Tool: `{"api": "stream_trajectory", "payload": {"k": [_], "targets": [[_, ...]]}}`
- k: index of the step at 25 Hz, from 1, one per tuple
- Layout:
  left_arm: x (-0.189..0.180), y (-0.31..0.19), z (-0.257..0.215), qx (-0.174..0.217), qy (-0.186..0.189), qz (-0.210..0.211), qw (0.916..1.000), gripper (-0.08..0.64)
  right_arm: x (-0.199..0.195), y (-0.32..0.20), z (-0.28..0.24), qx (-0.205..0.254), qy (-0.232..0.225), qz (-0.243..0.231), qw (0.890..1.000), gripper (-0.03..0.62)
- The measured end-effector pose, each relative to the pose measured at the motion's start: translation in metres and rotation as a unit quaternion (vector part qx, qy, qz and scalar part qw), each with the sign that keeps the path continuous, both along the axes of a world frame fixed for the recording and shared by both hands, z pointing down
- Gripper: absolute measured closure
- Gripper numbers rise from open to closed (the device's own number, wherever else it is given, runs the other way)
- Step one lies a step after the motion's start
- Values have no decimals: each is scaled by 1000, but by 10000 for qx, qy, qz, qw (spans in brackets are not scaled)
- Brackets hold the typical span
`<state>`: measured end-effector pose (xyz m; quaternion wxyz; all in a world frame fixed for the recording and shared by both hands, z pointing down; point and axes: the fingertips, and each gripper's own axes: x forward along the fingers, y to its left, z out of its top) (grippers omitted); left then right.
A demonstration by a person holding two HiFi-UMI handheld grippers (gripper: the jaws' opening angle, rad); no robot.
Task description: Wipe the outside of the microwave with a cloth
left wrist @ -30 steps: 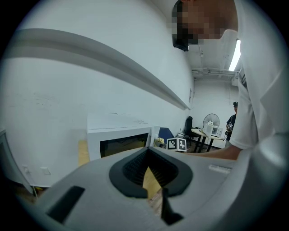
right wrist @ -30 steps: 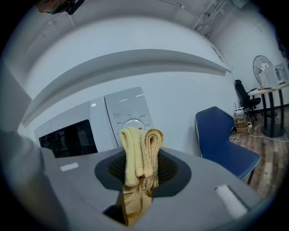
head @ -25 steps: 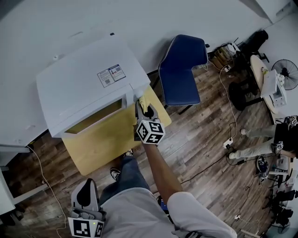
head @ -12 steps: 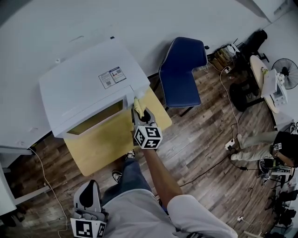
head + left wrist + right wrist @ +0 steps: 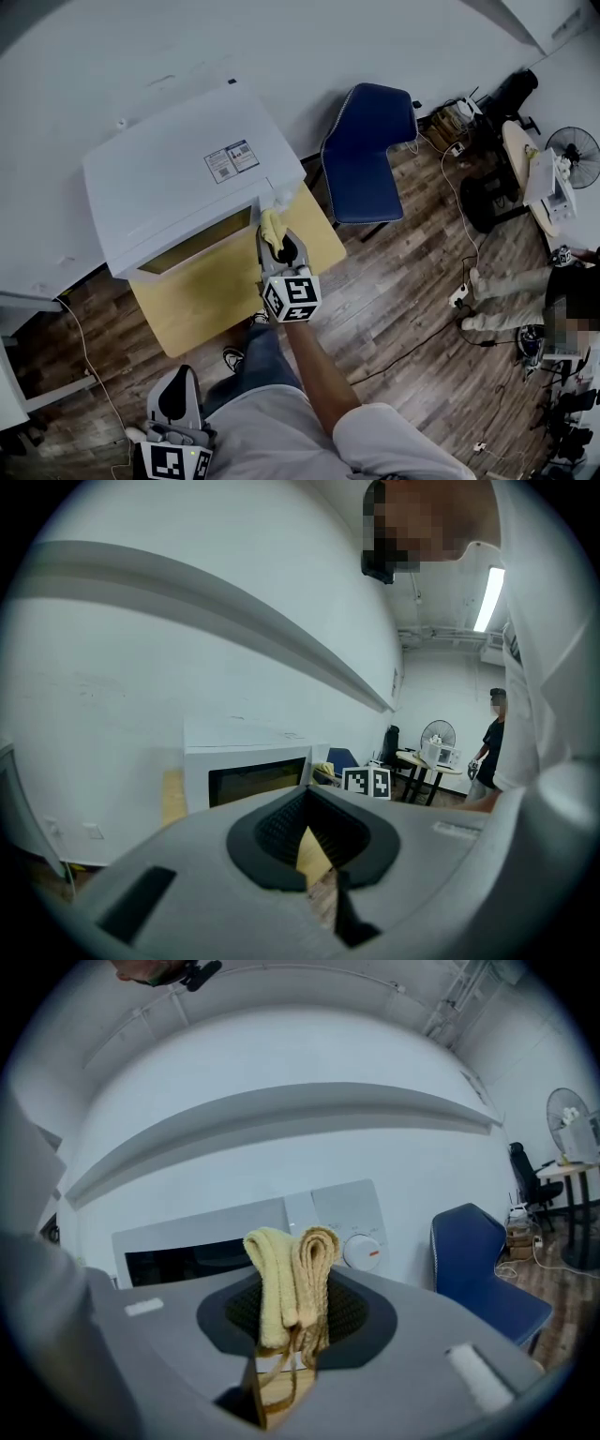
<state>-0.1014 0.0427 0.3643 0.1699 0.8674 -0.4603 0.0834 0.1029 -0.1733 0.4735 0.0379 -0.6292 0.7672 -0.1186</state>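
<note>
The white microwave (image 5: 183,183) stands on a yellow table (image 5: 220,286) against the wall. In the right gripper view its front (image 5: 281,1227) shows a dark door window and a dial with a red mark (image 5: 363,1252). My right gripper (image 5: 275,236) is shut on a folded yellow cloth (image 5: 271,224) (image 5: 291,1279), held just in front of the microwave's front face near the control panel. I cannot tell whether the cloth touches it. My left gripper (image 5: 174,386) hangs low by my left side, well away from the table, its jaws shut on nothing (image 5: 314,855).
A blue chair (image 5: 366,145) stands right of the table. Cables and a power strip (image 5: 459,295) lie on the wooden floor. Farther right are a round table (image 5: 525,141), a fan (image 5: 574,150) and a seated person (image 5: 553,286). A white desk edge (image 5: 14,375) is at the left.
My right gripper with the cloth has slid left and back toward me, away from the microwave's front right corner. The left gripper has stayed low at my side.
</note>
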Motion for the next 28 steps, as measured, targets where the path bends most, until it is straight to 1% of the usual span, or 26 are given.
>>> {"api": "stream_trajectory", "payload": {"k": [4,8,12,14,16,20,24,28], "targets": [[-2,0,-1,-14,-4,-20,10000,565,-11,1,-3,53,70,-112,9999,479],[-2,1,1,-67,20,-33,10000,565,-23,4,-2,40,173,-324,9993,479],[-3,-1,1,-58,19,-42,10000,565,-25,-3,8,-47,-41,-267,9996,477],[-5,0,2,-65,19,-67,10000,565,-28,-6,14,-88,-50,-249,9996,477],[-8,0,2,-69,5,-109,9999,565,-31,-11,18,-152,-113,-281,9994,477],[-16,-1,2,-57,-25,-237,9997,565,-38,-16,23,-202,-381,-373,9984,477],[-22,1,3,-58,-8,-351,9994,565,-50,-14,26,-230,-378,-524,9976,477],[-27,1,5,-57,-27,-354,9994,565,-54,-13,26,-250,-367,-562,9974,477]]}}
